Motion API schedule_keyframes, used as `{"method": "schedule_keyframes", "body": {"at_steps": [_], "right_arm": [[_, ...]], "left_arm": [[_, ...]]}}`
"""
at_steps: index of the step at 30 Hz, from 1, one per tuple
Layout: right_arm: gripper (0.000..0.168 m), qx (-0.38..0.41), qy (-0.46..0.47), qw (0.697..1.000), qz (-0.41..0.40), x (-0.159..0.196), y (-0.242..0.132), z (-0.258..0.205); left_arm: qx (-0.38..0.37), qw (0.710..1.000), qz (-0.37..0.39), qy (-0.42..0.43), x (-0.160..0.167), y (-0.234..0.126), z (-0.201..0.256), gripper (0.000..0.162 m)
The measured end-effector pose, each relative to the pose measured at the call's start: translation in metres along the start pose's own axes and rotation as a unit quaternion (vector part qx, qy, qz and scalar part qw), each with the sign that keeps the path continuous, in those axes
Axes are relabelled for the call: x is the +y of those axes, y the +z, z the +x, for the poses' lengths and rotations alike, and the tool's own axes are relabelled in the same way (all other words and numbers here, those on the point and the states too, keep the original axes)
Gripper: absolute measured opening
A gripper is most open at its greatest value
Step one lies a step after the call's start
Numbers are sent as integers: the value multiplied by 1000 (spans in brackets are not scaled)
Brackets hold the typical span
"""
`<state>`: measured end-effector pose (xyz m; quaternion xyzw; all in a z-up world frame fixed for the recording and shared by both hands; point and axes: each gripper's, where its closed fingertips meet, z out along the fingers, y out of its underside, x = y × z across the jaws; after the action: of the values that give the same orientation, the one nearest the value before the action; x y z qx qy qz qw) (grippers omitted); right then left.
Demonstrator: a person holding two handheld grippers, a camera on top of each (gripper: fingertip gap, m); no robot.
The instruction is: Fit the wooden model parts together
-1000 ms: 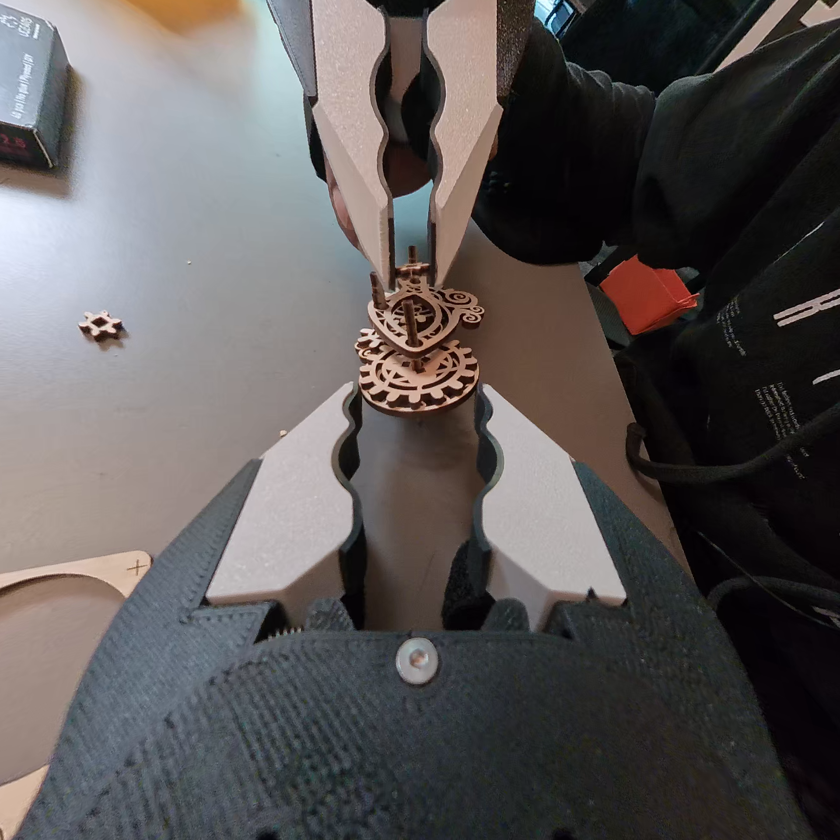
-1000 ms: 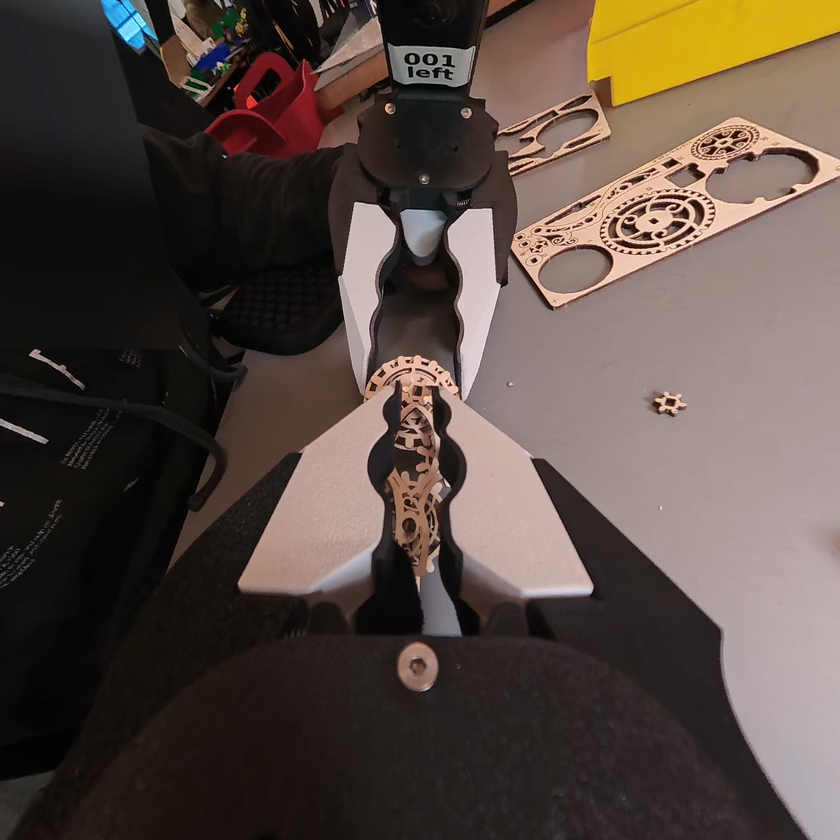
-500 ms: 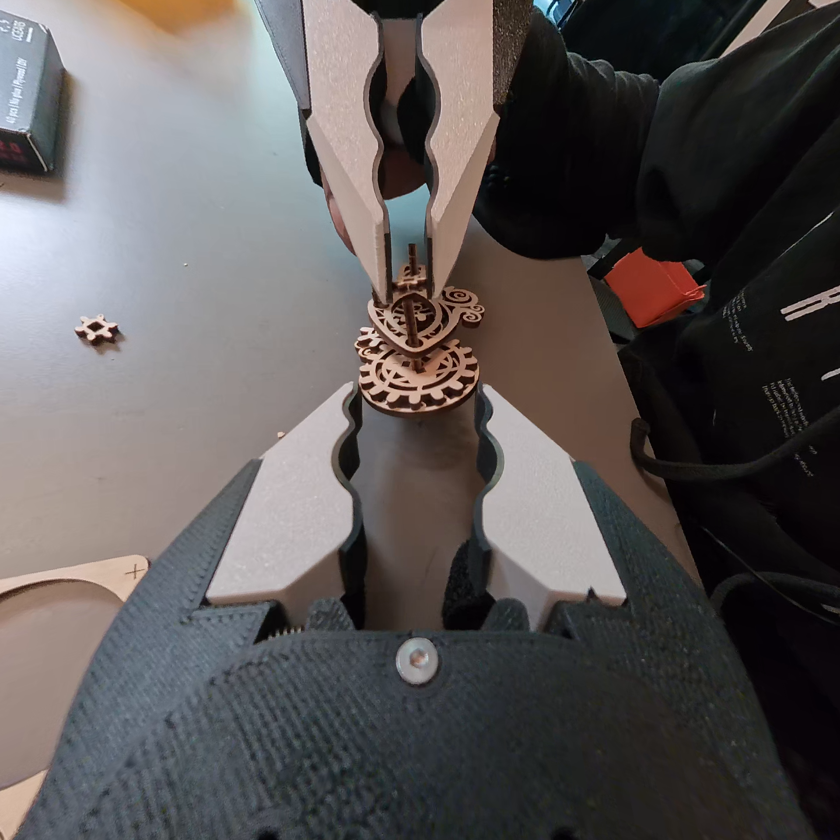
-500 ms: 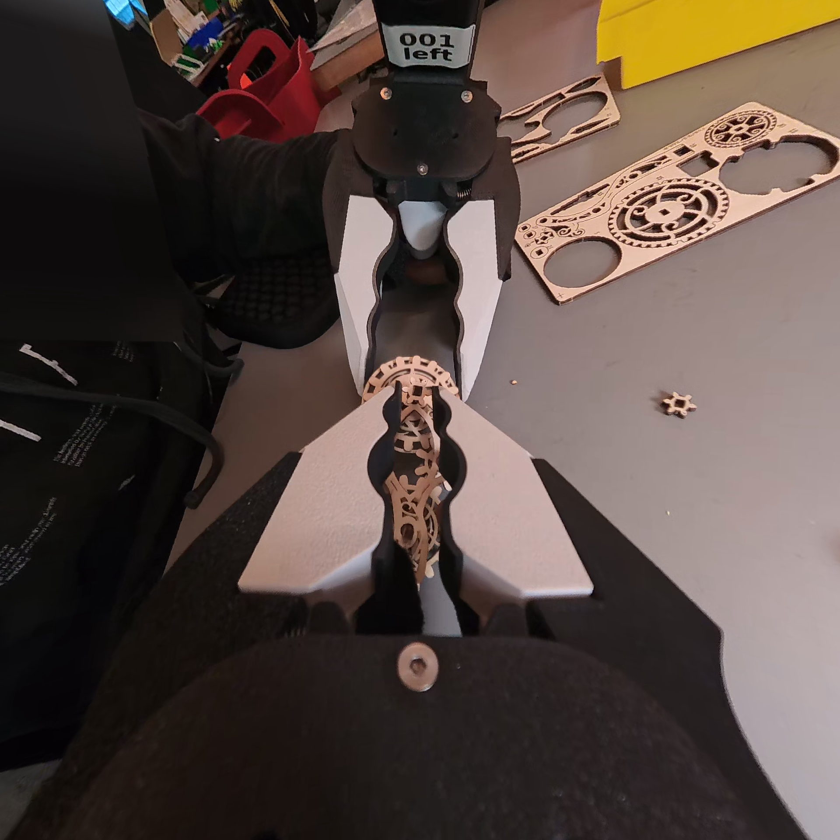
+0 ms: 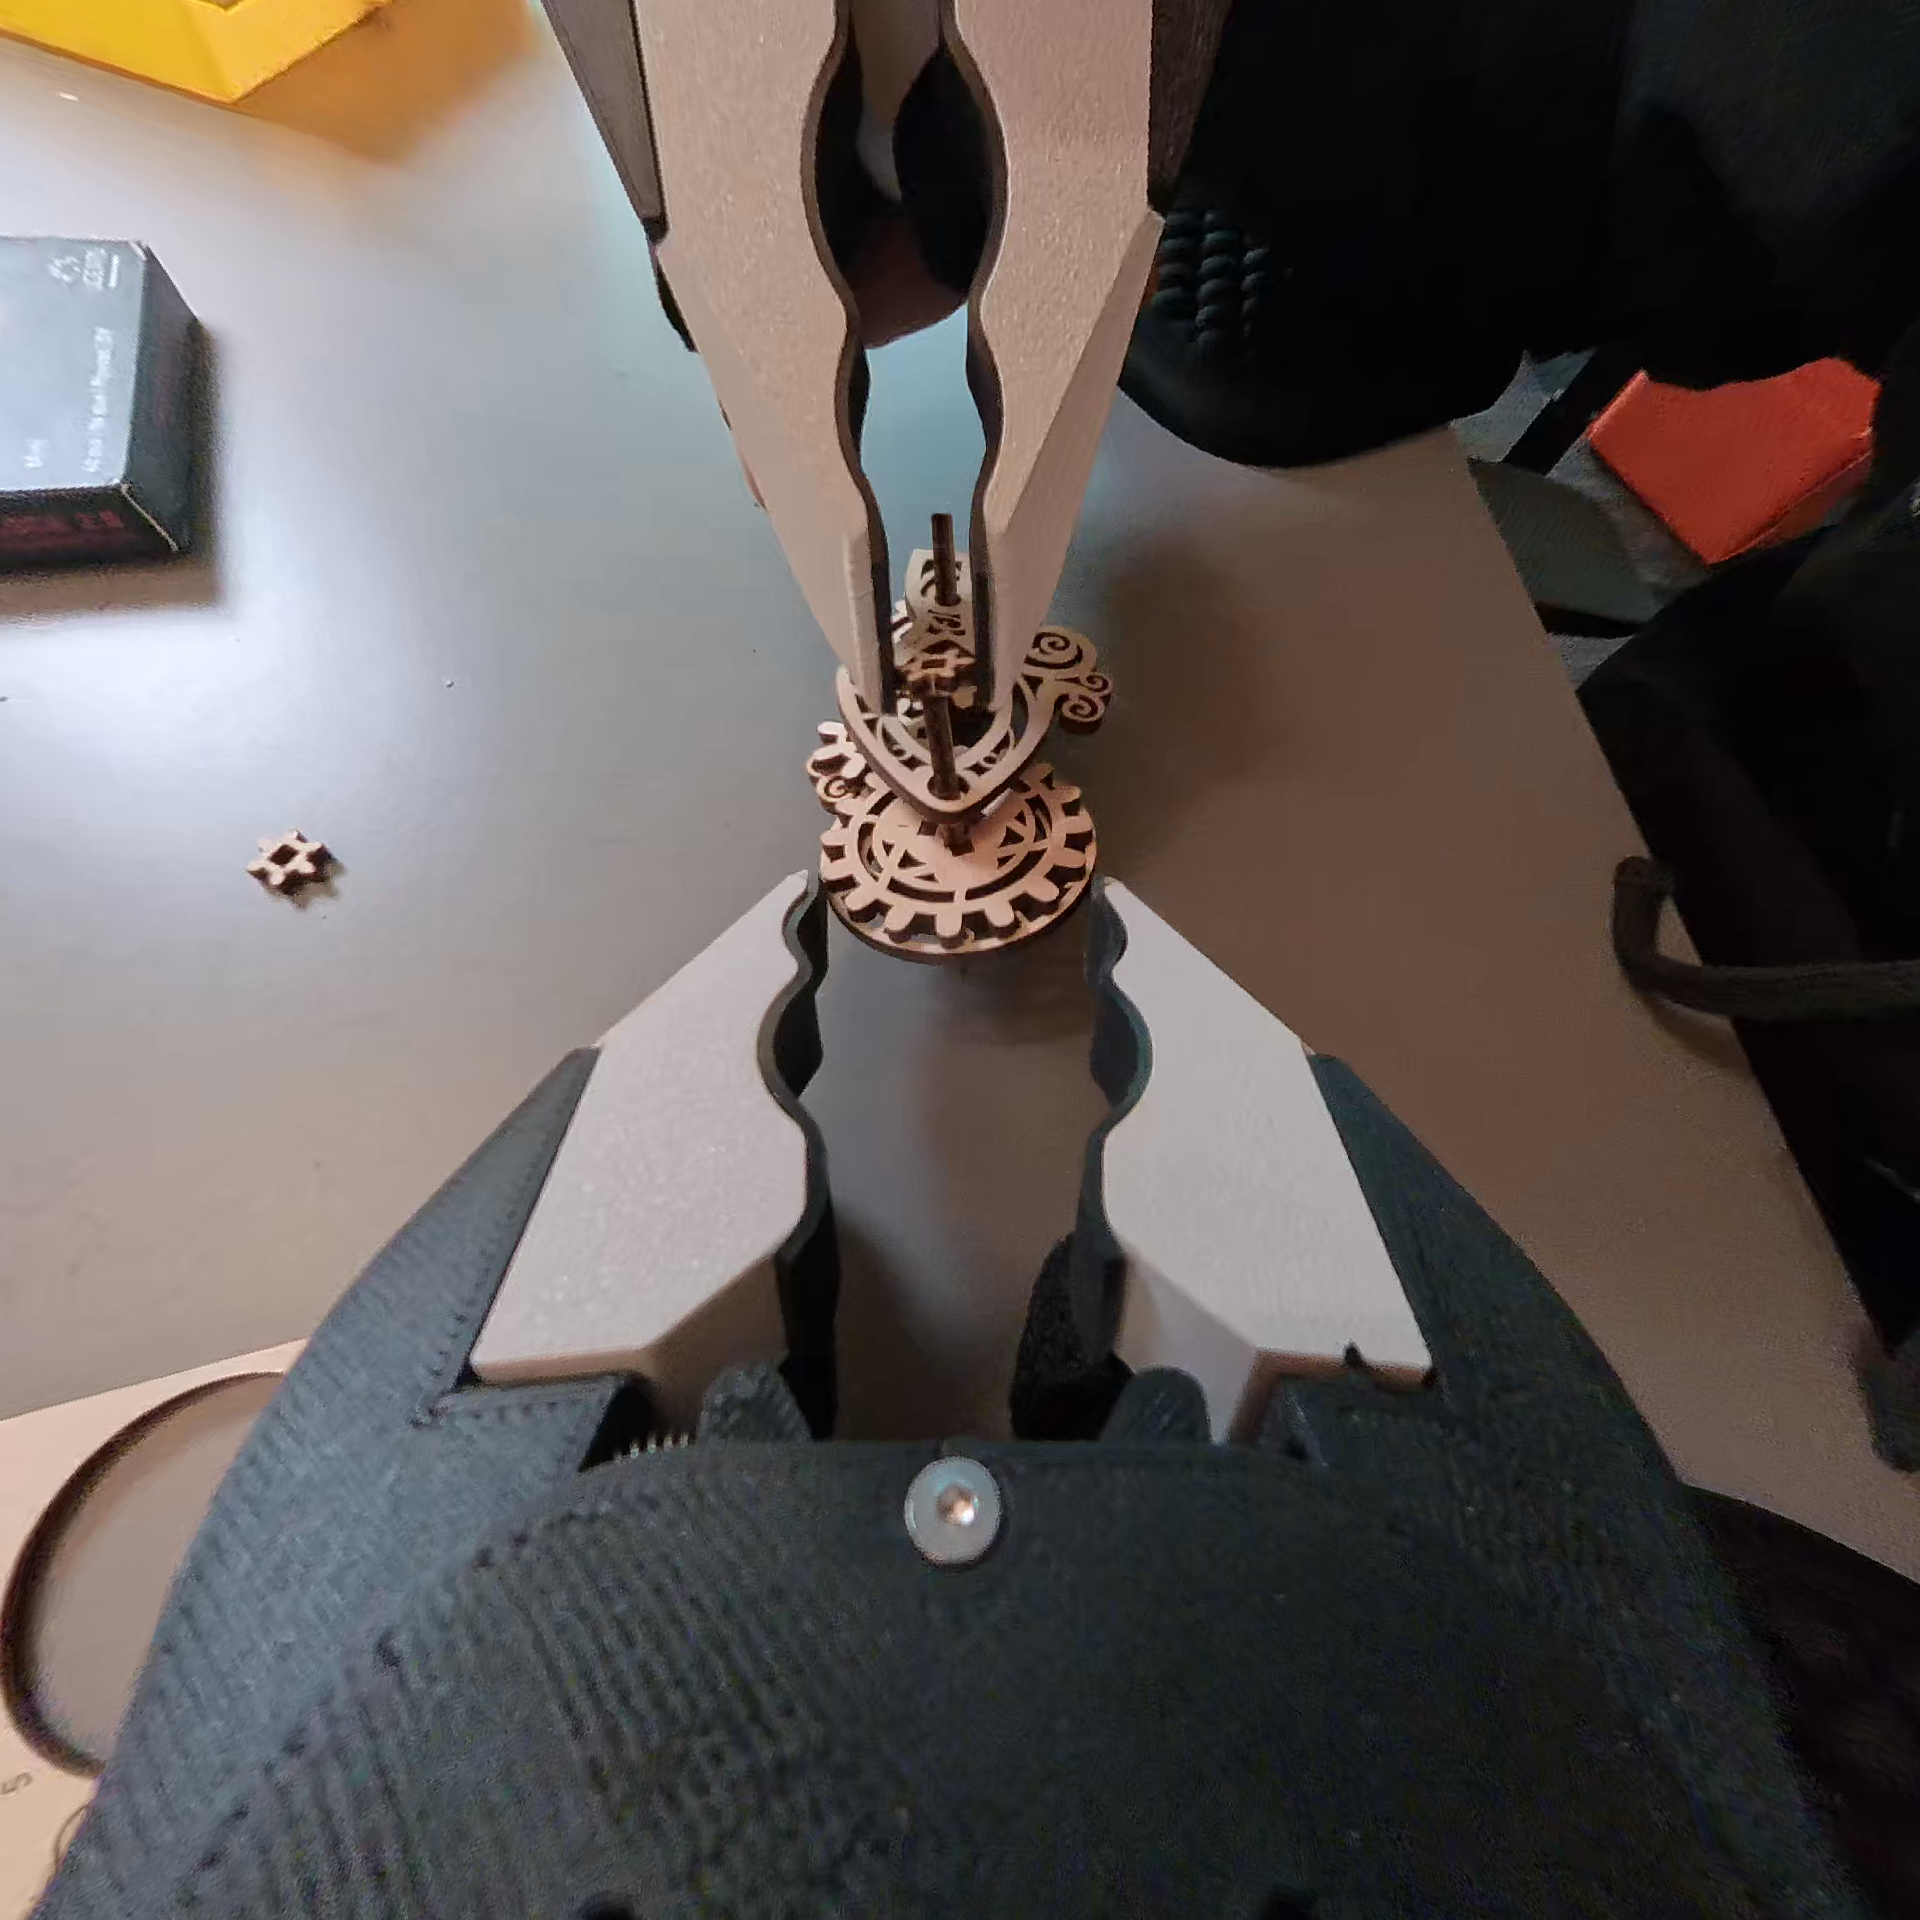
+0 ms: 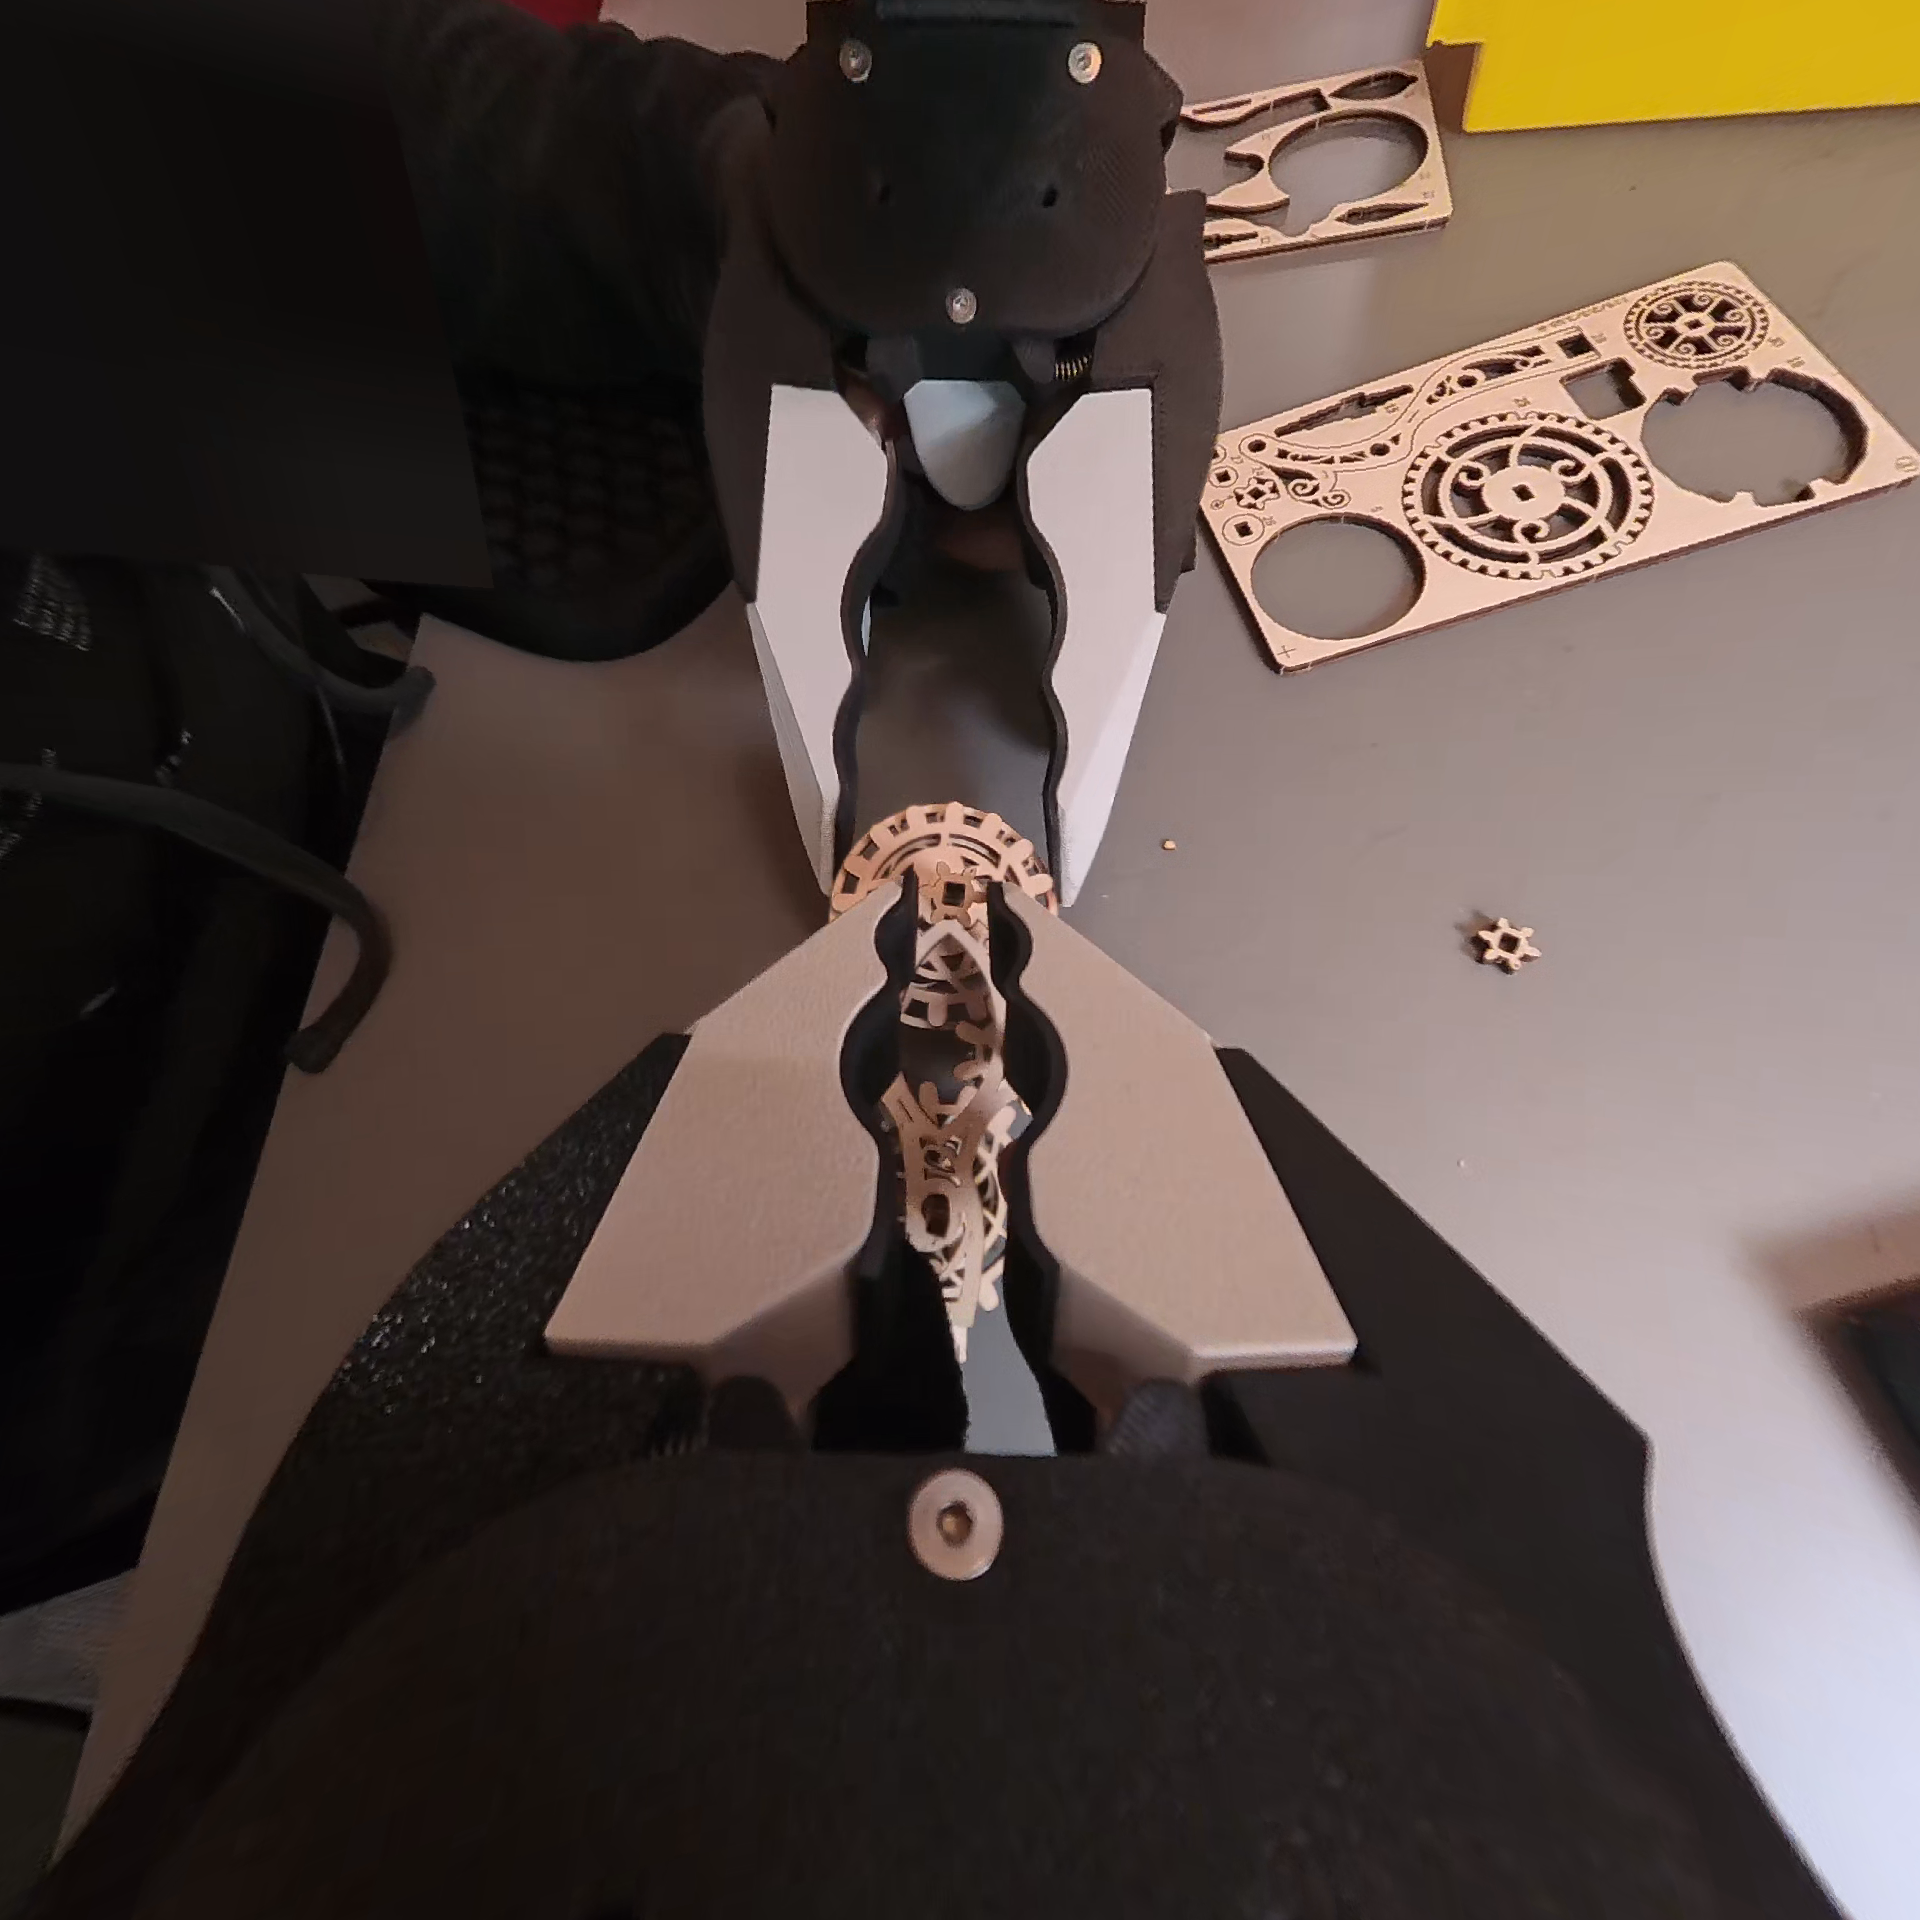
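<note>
A round wooden gear wheel (image 5: 956, 883) sits between the tips of my left gripper (image 5: 956, 904), whose white fingers (image 5: 675, 1143) clamp its rim just above the grey table. My right gripper (image 5: 928, 665) comes in from the far side. It is shut on an ornate fretwork plate (image 5: 977, 748) that lies just over the gear, with a dark axle pin (image 5: 940, 727) running through both. In the right wrist view the plate (image 6: 945, 1143) stands on edge between my right gripper's (image 6: 951, 914) fingers. Beyond it are the gear (image 6: 940, 842) and the left gripper (image 6: 945, 862).
A small star-shaped wooden piece (image 5: 294, 864) lies loose on the table (image 5: 416, 623). A black box (image 5: 83, 405) is at the far left. Two cut-out wooden sheets (image 6: 1558, 468) (image 6: 1320, 166) and a yellow box (image 6: 1683, 62) lie behind. A person's dark clothing lines the table edge. The grippers are tip to tip, or close to it. The small star-shaped wooden piece (image 5: 294, 864) sits 10 cm or so from the ends of my left fingers. It is also in sight in the right wrist view (image 6: 1492, 936).
The two grippers have come closer together. The right gripper has brought the fretwork plate nearer to the gear along the pin. Both grips are unchanged.
</note>
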<state>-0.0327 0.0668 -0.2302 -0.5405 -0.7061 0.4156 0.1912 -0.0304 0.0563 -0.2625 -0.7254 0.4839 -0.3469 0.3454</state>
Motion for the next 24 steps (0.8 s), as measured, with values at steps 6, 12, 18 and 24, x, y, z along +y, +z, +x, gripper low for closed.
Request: {"method": "schedule_keyframes", "body": {"at_steps": [6,12,18,24], "right_arm": [[12,24,-25,999,-25,5,5,1],[11,39,-24,999,-26,2,3,8],[11,44,-30,998,-28,-7,2,21],[11,38,-36,998,-35,-8,8,29]], "left_arm": [[-33,998,-26,37,6,4,-6,49],[-62,995,-50,60,11,6,-14,49],[-90,992,-61,61,14,5,-25,49],[-94,994,-29,47,7,-2,-28,48]]}}
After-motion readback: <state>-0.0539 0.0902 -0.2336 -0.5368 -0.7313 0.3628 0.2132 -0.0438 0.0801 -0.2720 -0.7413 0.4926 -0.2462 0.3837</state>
